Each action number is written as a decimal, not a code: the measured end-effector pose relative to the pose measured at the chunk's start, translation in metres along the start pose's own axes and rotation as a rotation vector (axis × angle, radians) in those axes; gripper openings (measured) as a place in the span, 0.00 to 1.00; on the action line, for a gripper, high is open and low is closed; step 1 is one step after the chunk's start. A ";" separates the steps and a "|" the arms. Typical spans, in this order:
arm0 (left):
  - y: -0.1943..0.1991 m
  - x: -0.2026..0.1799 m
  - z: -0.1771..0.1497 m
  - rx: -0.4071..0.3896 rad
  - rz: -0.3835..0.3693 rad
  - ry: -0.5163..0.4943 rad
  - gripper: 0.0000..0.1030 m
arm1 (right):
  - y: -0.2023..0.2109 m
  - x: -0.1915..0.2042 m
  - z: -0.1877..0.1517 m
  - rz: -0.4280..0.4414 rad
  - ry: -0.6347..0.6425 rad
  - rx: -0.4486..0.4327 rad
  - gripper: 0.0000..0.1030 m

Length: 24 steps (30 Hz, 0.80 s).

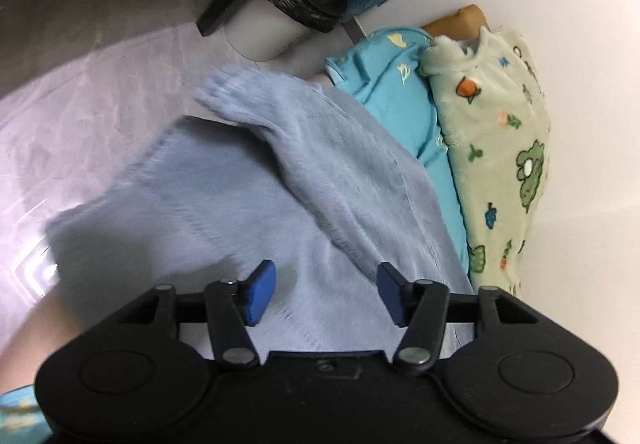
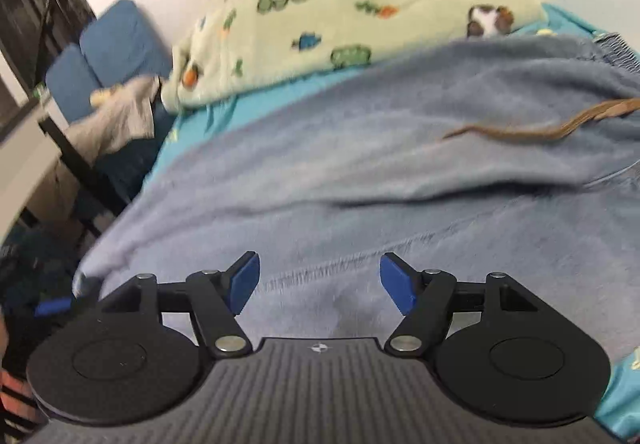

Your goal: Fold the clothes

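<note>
A light blue fleece garment (image 1: 248,184) lies spread on the table with one part folded over itself; it also fills the right wrist view (image 2: 360,164), where a brown drawstring (image 2: 540,124) lies on it. My left gripper (image 1: 326,292) is open just above the garment, holding nothing. My right gripper (image 2: 320,284) is open over the garment near a seam, holding nothing. A turquoise garment (image 1: 400,96) and a pale green printed fleece (image 1: 496,148) lie beside the blue one, also in the right wrist view (image 2: 340,12).
A white bin with a black liner (image 1: 288,4) stands beyond the table edge. A white wall (image 1: 580,24) runs behind the clothes. Blue cushions (image 2: 108,56), grey cloth (image 2: 120,116) and dark furniture (image 2: 40,4) sit at the left.
</note>
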<state>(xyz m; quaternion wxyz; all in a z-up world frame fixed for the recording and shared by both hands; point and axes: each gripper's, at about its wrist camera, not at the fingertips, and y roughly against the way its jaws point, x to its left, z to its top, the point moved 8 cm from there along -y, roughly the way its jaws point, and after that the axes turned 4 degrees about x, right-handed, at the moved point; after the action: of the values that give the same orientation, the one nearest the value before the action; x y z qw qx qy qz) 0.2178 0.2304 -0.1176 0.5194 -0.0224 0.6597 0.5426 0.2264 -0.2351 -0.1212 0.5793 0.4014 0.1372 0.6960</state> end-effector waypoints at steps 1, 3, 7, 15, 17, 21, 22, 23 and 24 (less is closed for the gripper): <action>0.012 0.007 0.000 -0.002 0.009 0.008 0.56 | 0.005 -0.001 0.004 -0.003 0.001 -0.014 0.69; 0.037 0.025 0.002 -0.009 0.028 0.040 0.57 | 0.012 -0.003 0.012 -0.010 0.009 -0.033 0.68; 0.073 0.071 0.004 -0.007 0.032 0.161 0.60 | 0.031 -0.011 0.029 -0.018 0.004 -0.068 0.68; 0.060 0.140 -0.006 0.060 -0.030 0.339 0.62 | 0.095 -0.080 0.064 -0.059 -0.188 -0.155 0.68; 0.043 0.154 -0.009 0.090 -0.047 0.364 0.62 | 0.111 -0.102 0.070 -0.094 -0.228 -0.184 0.68; 0.013 0.186 -0.015 0.136 -0.071 0.423 0.62 | 0.130 -0.159 0.070 -0.223 -0.277 -0.199 0.68; 0.006 0.190 -0.016 0.149 -0.055 0.411 0.61 | 0.134 -0.174 0.067 -0.258 -0.294 -0.197 0.68; 0.001 0.194 -0.015 0.159 -0.038 0.393 0.60 | 0.136 -0.188 0.063 -0.276 -0.314 -0.192 0.68; -0.001 0.197 -0.013 0.155 -0.037 0.384 0.60 | 0.137 -0.201 0.059 -0.282 -0.339 -0.186 0.68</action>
<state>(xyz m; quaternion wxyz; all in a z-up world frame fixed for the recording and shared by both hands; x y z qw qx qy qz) 0.1196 0.3255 -0.2595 0.3941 -0.0974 0.7858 0.4666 0.1745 -0.4753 -0.0741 0.7202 0.4340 0.0280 0.5406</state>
